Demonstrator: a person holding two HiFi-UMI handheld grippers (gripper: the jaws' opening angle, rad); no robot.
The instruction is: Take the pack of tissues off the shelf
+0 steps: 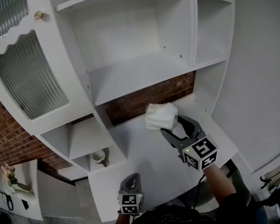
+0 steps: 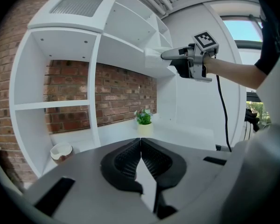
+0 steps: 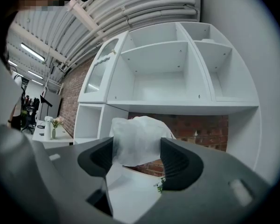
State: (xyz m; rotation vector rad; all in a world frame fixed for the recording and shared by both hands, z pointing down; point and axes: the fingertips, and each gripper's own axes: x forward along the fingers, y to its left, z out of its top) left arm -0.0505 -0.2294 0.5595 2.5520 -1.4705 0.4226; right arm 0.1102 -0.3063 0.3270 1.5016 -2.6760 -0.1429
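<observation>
A white, crumpled plastic pack of tissues (image 1: 161, 115) sat at the centre of the head view, in front of a strip of red brick wall (image 1: 149, 98) at the back of a white shelf unit (image 1: 130, 73). The right gripper (image 1: 172, 124), grey with a marker cube, had one jaw on each side of the pack.

The right gripper view showed this grip close up. Both dark ribbed pads pressed into the pack (image 3: 135, 141) and pinched its sides in at the centre of the frame.

The left gripper (image 1: 132, 176) sat low at the bottom centre of the head view. Only its own view showed its jaws (image 2: 141, 141) closed together with nothing between them. That view also showed the pack (image 2: 154, 59) from the side, at upper centre, level with a shelf's front edge. Below it were a small green plant in a pale pot (image 2: 143, 120) and a white cup (image 2: 61, 152) at lower left.
</observation>
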